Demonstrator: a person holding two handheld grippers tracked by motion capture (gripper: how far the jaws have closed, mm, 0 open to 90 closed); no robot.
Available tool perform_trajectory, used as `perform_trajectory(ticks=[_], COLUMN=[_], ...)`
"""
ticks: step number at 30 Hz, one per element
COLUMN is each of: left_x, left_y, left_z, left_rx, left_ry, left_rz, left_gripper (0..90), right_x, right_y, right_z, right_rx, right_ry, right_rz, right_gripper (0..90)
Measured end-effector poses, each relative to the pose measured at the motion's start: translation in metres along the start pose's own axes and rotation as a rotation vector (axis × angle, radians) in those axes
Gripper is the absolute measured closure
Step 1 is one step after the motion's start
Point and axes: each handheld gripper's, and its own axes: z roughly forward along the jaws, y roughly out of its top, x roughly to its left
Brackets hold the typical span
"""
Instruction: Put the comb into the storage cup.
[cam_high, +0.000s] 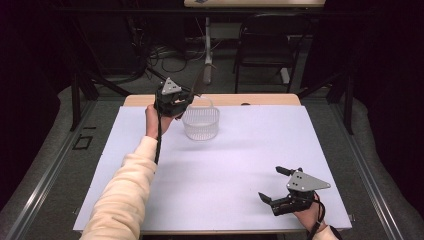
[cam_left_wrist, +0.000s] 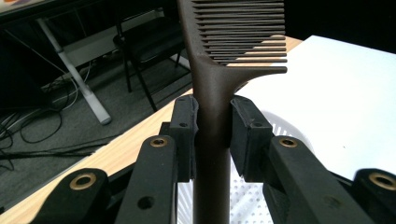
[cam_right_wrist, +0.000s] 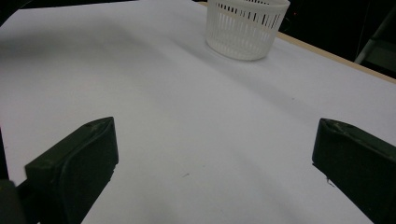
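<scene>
At the far edge of the table (cam_high: 250, 165), the left gripper (cam_high: 186, 98) is clamped on the handle of a dark brown comb (cam_left_wrist: 212, 107), holding it above and just behind the rim of a white perforated basket (cam_high: 201, 125). The left gripper view shows both jaws pressed flat against the narrow handle just below the point where the toothed section begins, with the teeth pointing sideways and the handle running on down past the jaws toward the basket's interior. Judged from its look, the comb is light, rigid plastic; the smooth handle could slip or pivot in a two-pad grip, so the present hold close to the teeth seems sensible for control. The fine teeth would be the fragile part and are best left untouched. The basket appears to be thin slotted plastic, light enough to slide or tip if the comb knocks its wall. What can be seen of its floor through the left gripper view looks bare; the rest of the inside is hidden. The right gripper (cam_high: 276, 186) rests low near the front right of the table, jaws spread wide with nothing between them, well apart from the basket.
</scene>
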Motion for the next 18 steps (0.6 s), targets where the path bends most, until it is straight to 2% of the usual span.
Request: perform_trajectory(ticks=[10,15,18], left_x=[-0.0003,-0.0007,-0.0017], left_y=[0.0006,0.0009,-0.0002], left_z=[0.0025,0.0058,0.0082], left_rx=[-0.043,-0.043,-0.056], left_ry=[-0.007,-0.013,-0.031], left_rz=[0.009,0.016,0.018], left_gripper=[72.3,72.3,72.2], right_x=[-0.0002,-0.0003,-0.0002], right_y=[0.0001,0.0001,0.0001], right_z=[0.0003,0.0004,0.0002], right_rx=[0.001,0.001,0.001], right_ry=[0.001,0.001,0.002], right_rz=[0.000,0.000,0.001], right_gripper=[0.0,0.0,0.0])
